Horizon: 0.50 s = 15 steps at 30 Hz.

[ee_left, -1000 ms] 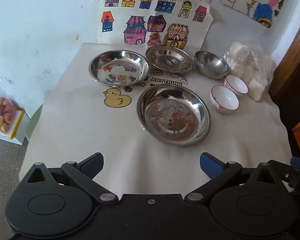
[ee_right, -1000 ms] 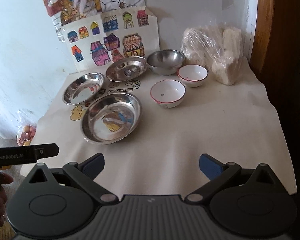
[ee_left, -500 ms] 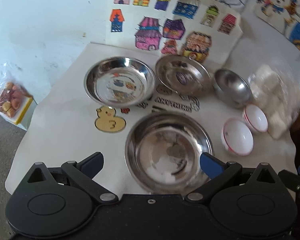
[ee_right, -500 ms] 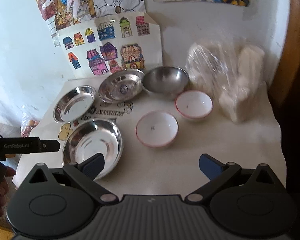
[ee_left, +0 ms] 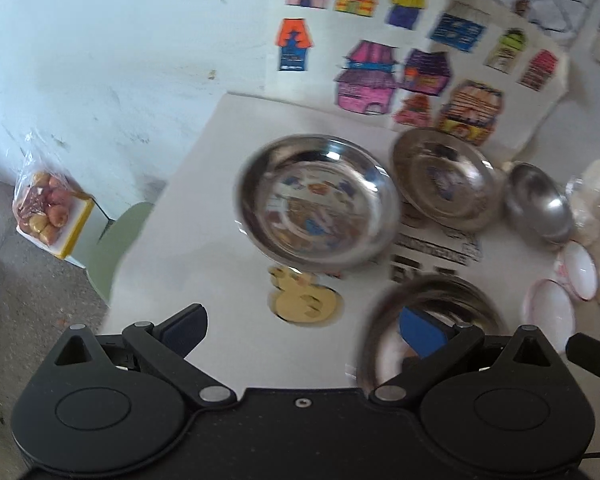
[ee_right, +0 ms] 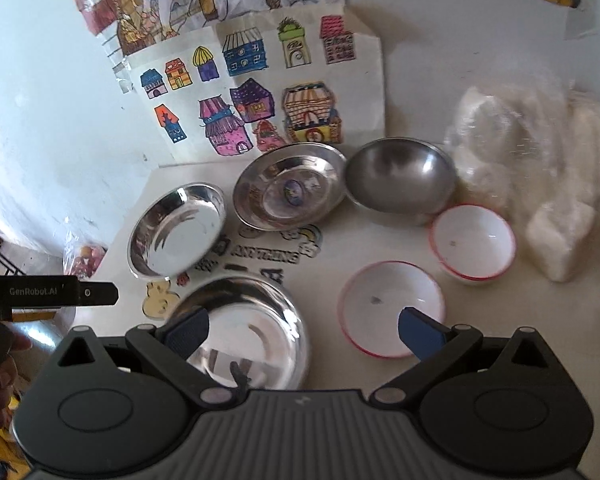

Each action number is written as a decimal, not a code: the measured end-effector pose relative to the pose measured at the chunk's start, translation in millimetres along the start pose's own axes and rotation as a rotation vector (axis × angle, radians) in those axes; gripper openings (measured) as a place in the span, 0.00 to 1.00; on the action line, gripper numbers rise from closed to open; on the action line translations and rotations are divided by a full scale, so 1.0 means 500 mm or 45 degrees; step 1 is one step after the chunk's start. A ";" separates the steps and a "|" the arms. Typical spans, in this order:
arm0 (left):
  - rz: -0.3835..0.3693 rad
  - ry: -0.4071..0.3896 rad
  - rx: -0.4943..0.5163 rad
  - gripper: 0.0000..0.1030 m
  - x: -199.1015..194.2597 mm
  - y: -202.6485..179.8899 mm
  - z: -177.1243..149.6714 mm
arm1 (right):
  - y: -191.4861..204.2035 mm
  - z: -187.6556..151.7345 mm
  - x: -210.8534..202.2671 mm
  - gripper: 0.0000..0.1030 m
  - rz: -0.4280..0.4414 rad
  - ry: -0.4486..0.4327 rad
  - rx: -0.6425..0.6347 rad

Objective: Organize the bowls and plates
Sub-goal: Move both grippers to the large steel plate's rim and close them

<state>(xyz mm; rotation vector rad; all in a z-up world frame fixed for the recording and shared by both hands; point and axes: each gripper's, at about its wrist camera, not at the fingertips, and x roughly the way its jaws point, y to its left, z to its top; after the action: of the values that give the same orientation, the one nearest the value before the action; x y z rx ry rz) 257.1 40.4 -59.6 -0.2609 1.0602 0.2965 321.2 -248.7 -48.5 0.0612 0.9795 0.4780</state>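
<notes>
Three shallow steel plates lie on the white-covered table: a near plate [ee_right: 252, 328] [ee_left: 440, 320], a left plate [ee_left: 316, 208] [ee_right: 176, 232] and a back plate [ee_right: 292, 192] [ee_left: 444, 180]. A deep steel bowl [ee_right: 400, 180] [ee_left: 540, 208] stands behind two white red-rimmed bowls, the nearer one [ee_right: 388, 304] [ee_left: 548, 316] and the farther one [ee_right: 474, 242] [ee_left: 578, 270]. My left gripper [ee_left: 302, 328] is open, its right finger over the near plate's left rim. My right gripper [ee_right: 304, 332] is open too, straddling the gap between the near plate and the nearer white bowl.
Coloured house drawings [ee_right: 260, 92] lean on the wall behind the dishes. A clear bag of white blocks [ee_right: 540, 184] fills the right back corner. A duck sticker [ee_left: 304, 300] marks the cloth. A bag of fruit [ee_left: 44, 208] sits on the floor left of the table edge.
Both grippers have moved forward and lower toward the dishes. The left view has swung left, so the near plate now sits under its right finger. Both stay open.
</notes>
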 end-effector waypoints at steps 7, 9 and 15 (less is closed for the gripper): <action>0.018 0.018 0.064 0.99 0.084 0.108 0.103 | 0.097 0.040 0.097 1.00 0.009 0.023 0.028; 0.024 0.019 0.089 0.99 0.109 0.124 0.128 | 0.121 0.050 0.128 1.00 0.006 0.041 0.029; 0.056 0.029 0.179 0.98 0.198 0.127 0.184 | 0.164 0.062 0.223 1.00 -0.012 0.084 -0.005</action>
<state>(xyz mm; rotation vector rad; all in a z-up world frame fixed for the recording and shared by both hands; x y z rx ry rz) 354.2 142.8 -108.5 -0.1150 1.1050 0.2578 368.5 -123.9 -96.9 0.0375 1.0427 0.4758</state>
